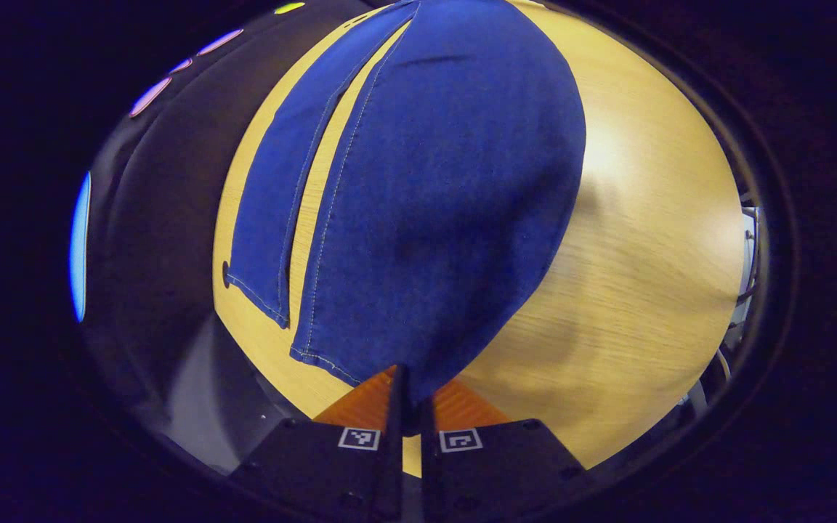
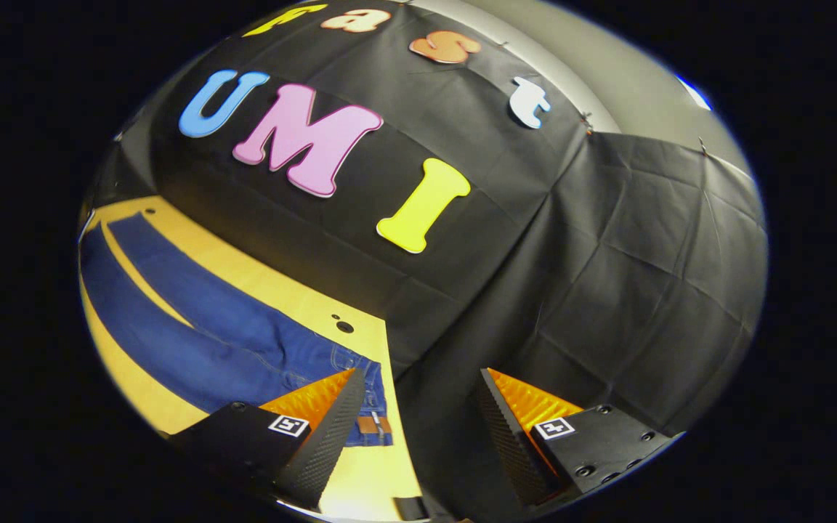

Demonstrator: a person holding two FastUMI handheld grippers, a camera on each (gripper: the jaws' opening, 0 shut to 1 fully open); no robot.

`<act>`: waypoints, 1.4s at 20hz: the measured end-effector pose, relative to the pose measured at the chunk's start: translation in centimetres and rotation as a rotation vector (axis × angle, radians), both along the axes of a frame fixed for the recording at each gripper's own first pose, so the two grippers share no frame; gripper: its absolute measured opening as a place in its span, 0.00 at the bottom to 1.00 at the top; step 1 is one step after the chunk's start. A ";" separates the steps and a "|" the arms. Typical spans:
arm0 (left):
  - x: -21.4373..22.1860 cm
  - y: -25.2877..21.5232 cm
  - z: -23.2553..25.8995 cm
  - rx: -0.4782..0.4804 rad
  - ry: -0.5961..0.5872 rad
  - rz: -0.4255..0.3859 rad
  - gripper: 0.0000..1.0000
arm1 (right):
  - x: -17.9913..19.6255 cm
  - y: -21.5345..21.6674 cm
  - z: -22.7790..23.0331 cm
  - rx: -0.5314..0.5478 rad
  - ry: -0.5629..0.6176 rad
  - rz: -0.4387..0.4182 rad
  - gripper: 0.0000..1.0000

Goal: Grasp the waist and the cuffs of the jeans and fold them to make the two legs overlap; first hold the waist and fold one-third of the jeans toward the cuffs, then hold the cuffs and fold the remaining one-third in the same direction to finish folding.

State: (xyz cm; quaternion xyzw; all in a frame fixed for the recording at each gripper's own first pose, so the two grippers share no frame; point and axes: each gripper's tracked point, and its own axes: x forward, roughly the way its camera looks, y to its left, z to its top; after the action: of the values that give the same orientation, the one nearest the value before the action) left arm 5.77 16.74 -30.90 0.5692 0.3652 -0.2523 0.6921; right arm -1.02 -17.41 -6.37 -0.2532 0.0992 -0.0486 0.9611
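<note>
Pale wood tabletop [image 1: 629, 240] carries the jeans [image 1: 433, 203], spread lengthwise with the two legs lying side by side, a strip of bare wood between them. In the left gripper view the left tongs [image 1: 409, 396] are clenched on a cuff, and the near leg rises from the wood toward them in a broad hump. In the right gripper view the right tongs [image 2: 418, 410] stand released, fingers wide apart, just above the waist end [image 2: 368, 407], which lies near the tabletop's corner beside the black cloth wall [image 2: 571, 254]. The first step, overlapping the legs, looks barely begun: the right tongs need to drop and close on the waistband before both ends swing across. Open wood lies to the far side of the lifted leg; the waist sits close to the edge, so little room remains there.
</note>
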 end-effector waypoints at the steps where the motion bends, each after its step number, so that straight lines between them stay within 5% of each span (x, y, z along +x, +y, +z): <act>1: -0.2 -0.1 0.0 -0.011 -0.003 -0.003 0.14 | 0.5 -0.3 -0.5 -0.038 0.016 0.027 0.96; 2: -0.2 0.1 0.0 -0.012 -0.005 -0.002 0.06 | 1.1 -0.3 -1.1 -0.079 0.035 0.056 0.96; 6: -0.2 -0.1 0.1 -0.038 0.049 0.014 0.06 | 3.1 -0.1 -5.3 -0.310 0.162 0.223 0.96; 11: -0.1 -0.1 0.1 -0.024 0.046 0.022 0.06 | 2.9 -0.9 -16.0 -0.619 0.445 0.508 0.96; 16: -0.1 -0.2 0.0 -0.028 0.048 0.064 0.06 | 4.6 -2.0 -25.0 -0.796 0.637 0.714 0.96; 20: -0.1 -0.2 0.0 -0.026 0.060 0.084 0.06 | 5.7 -5.4 -29.3 -0.874 0.764 0.668 0.96; 21: -0.2 -0.1 0.0 -0.024 0.061 0.088 0.06 | 6.4 -5.3 -29.0 -0.890 0.738 0.673 0.96; 22: -0.2 -0.2 0.0 -0.022 0.061 0.089 0.06 | 6.7 -5.2 -29.1 -0.894 0.724 0.669 0.86; 28: -0.2 -0.2 0.0 -0.009 0.065 0.102 0.06 | 8.9 -3.8 -29.8 -0.975 0.695 0.673 0.90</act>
State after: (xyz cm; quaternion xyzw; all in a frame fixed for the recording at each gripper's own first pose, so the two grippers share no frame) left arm 5.61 16.54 -30.89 0.5385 0.4146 -0.2367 0.6943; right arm 7.92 -21.17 -36.16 -0.6747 0.2846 0.2975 0.6127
